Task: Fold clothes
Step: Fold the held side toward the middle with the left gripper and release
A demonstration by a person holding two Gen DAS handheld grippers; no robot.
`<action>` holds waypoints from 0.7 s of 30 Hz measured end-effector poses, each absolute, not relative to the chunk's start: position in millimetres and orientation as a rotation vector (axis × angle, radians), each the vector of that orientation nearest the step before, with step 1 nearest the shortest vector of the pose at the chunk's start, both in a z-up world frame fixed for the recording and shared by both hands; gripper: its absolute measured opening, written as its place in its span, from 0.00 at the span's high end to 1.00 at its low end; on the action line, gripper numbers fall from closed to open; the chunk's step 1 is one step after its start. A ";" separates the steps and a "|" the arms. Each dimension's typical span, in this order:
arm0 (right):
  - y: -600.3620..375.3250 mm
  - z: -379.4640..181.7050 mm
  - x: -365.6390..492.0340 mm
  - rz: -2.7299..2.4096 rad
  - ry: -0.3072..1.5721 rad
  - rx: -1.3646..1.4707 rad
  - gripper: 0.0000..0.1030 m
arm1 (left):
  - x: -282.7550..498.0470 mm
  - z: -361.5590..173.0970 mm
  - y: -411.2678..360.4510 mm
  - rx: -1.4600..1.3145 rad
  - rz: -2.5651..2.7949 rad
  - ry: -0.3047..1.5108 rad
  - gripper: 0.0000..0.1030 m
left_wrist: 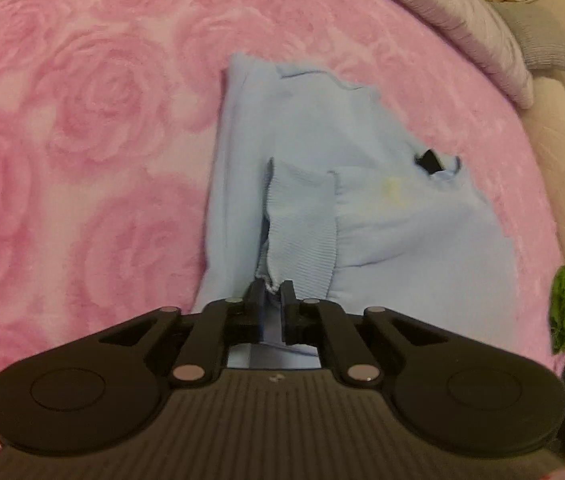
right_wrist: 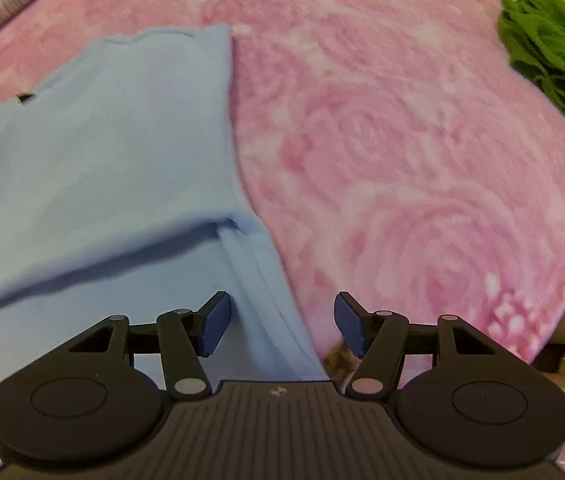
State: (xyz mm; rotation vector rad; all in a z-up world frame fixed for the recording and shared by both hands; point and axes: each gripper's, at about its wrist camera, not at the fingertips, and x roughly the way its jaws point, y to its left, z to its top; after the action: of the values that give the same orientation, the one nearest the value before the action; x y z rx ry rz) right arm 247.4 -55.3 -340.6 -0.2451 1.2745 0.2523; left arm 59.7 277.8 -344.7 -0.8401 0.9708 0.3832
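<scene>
Left gripper (left_wrist: 271,292) pinches the cuff (left_wrist: 302,232) of a blue top (left_wrist: 322,128); right gripper (right_wrist: 282,320) hangs open over its edge.

The top lies partly folded on the pink blanket (left_wrist: 82,120), centre of the left view and left half of the right view. The left jaws are clenched on the ribbed cuff's end, sleeve laid over the body. The right jaws stand wide, empty, straddling the top's side edge at lower centre. This looks like the sleeve-folding step; next, the right should probably close on that edge to carry the fold. A green garment (right_wrist: 546,44) waits upper right.
</scene>
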 end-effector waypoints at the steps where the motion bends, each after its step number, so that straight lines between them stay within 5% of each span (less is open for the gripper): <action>1: -57.2 -338.1 245.7 0.239 1.268 -0.240 0.42 | 59.8 -339.4 277.4 -0.826 0.384 0.969 0.96; 10: -51.2 -305.3 215.9 0.379 1.156 -0.128 0.44 | 51.1 -308.7 254.2 -0.637 0.219 0.969 0.95; 14: -39.9 -329.5 213.4 0.457 1.192 -0.168 0.59 | 54.1 -338.3 235.0 -0.645 0.143 1.043 0.95; 21: -80.2 -346.0 186.9 0.498 1.210 -0.367 0.56 | -43.0 -347.4 199.1 -0.687 0.210 1.144 0.96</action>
State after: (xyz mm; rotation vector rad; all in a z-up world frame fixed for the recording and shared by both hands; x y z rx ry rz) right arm 186.9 -80.2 -346.0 -0.3667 1.2098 0.4982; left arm -43.0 199.1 -347.4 -0.6867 1.1442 0.2102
